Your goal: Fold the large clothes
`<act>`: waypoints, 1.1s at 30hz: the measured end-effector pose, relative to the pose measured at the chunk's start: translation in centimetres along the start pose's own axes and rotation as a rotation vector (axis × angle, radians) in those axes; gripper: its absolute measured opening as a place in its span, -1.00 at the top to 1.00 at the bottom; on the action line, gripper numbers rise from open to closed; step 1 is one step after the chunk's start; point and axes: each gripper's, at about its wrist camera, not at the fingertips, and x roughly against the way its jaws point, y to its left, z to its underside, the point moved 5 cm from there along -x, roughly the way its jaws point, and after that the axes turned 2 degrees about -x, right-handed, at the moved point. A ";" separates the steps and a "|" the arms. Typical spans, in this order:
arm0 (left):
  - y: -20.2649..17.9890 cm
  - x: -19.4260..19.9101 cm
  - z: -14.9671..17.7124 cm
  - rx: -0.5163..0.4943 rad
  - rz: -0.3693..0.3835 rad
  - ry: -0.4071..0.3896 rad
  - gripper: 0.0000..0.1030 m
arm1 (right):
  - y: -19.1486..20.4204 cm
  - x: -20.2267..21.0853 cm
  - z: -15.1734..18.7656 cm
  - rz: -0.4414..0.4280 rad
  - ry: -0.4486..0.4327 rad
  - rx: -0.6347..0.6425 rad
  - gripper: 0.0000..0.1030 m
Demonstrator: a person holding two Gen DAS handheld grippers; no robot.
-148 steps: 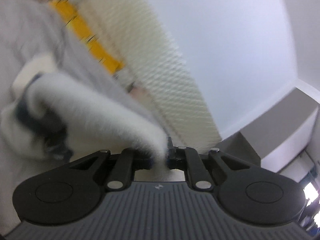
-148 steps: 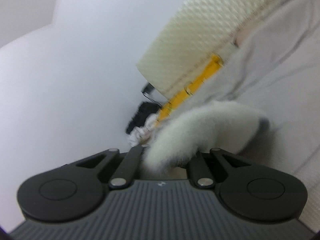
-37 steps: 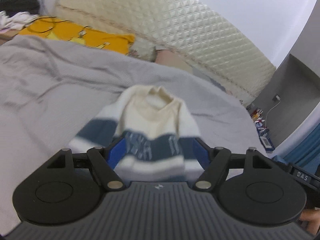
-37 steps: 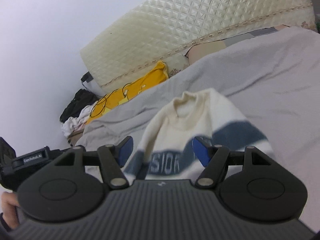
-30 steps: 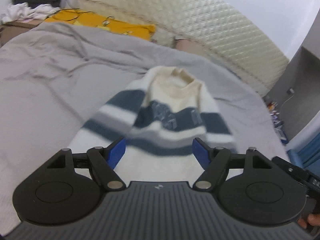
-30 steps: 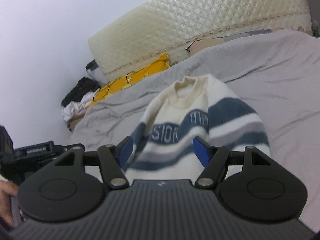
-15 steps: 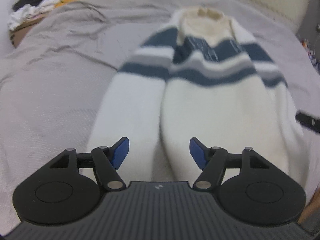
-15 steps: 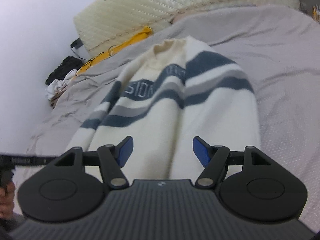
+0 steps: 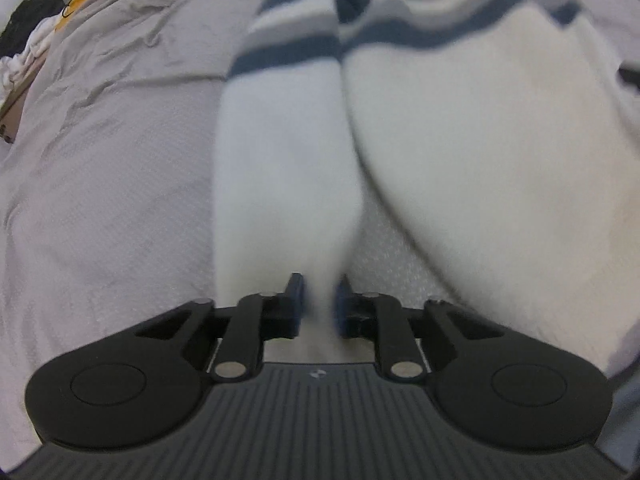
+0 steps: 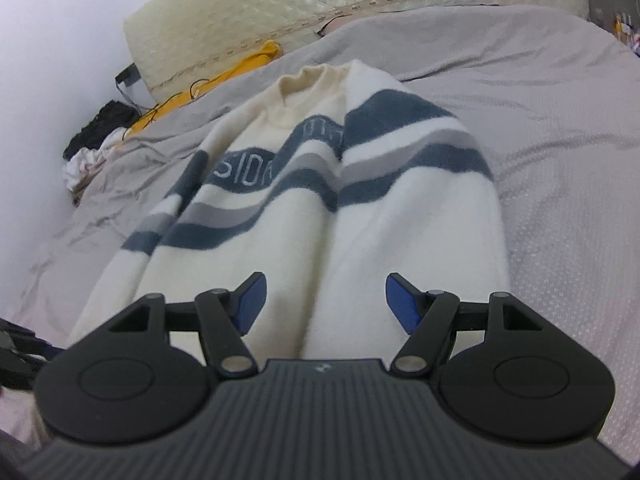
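A cream sweater (image 10: pixel 280 220) with navy and grey stripes lies flat, front up, on the bed, collar at the far end. In the left wrist view its left sleeve (image 9: pixel 280 160) runs down beside the body (image 9: pixel 460 140). My left gripper (image 9: pixel 319 304) points steeply down at the sleeve's end. Its jaws are closing, with the white cuff pinched between the blue pads. My right gripper (image 10: pixel 325 300) hovers open over the sweater's near end, where the right sleeve (image 10: pixel 420 240) lies along the body. Nothing sits between its pads.
A grey bedsheet (image 10: pixel 560 120) covers the bed, wrinkled at the left. A quilted cream headboard (image 10: pixel 320 12) stands at the far end, with a yellow cloth (image 10: pixel 224 76) and cables below it. Dark and white clothes (image 10: pixel 96 136) are piled at the far left corner.
Both grippers have dropped toward the sweater's near end. The left one tipped downward and went from wide open to closed on the sleeve cuff. The right one stays open.
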 end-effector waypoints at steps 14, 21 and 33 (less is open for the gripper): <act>26.3 8.0 -5.5 0.302 -0.249 -0.270 0.85 | 0.8 -1.9 -1.0 0.003 -0.030 0.006 -0.35; 34.1 -1.5 -8.3 0.454 -0.316 -0.213 0.85 | 0.6 -3.5 -1.6 0.040 -0.035 -0.010 -0.35; 36.1 -10.7 -7.2 0.622 -0.284 -0.143 0.83 | -1.2 -6.3 -2.9 0.088 -0.038 -0.079 -0.35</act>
